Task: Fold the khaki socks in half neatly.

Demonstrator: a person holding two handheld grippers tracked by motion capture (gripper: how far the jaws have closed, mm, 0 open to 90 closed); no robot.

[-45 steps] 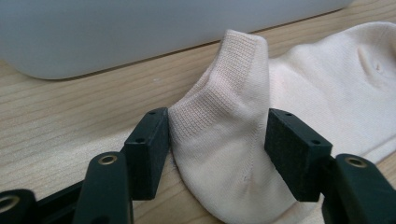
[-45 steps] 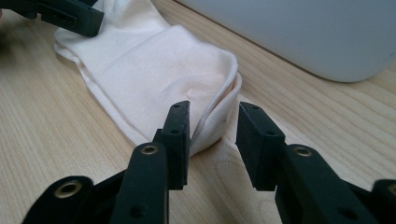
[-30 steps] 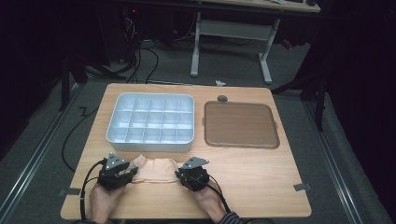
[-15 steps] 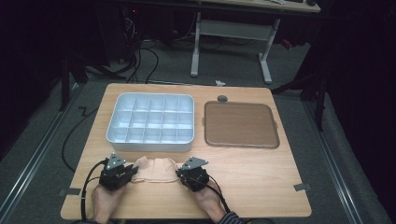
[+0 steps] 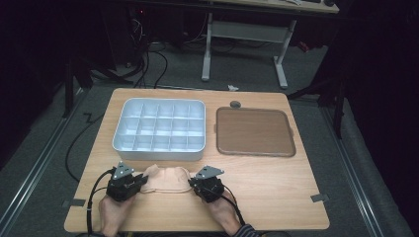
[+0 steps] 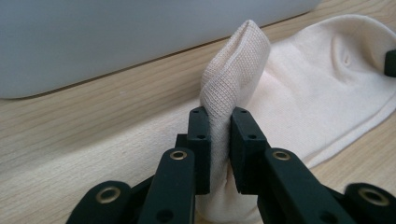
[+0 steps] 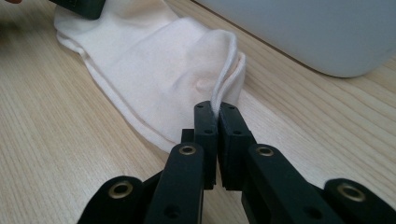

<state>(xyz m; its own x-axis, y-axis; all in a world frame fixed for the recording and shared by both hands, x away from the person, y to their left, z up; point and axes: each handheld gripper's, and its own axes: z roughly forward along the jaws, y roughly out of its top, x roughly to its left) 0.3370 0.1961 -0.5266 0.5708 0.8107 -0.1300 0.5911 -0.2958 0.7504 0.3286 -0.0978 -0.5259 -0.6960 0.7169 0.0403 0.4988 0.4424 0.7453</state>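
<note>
Left gripper [image 6: 219, 140] and right gripper [image 7: 218, 133] have just clamped opposite ends of sock [image 5: 165, 178] before tray [image 5: 160, 150]; lifting remains.

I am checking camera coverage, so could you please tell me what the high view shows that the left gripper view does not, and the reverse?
High view: the white divided tray's compartments, the brown tray, and the hands with the left gripper and right gripper at opposite ends of the cream sock.

Left gripper view: its pads pinching a raised fold of knit.

Both: sock, wooden table, the divided tray's wall.
</note>
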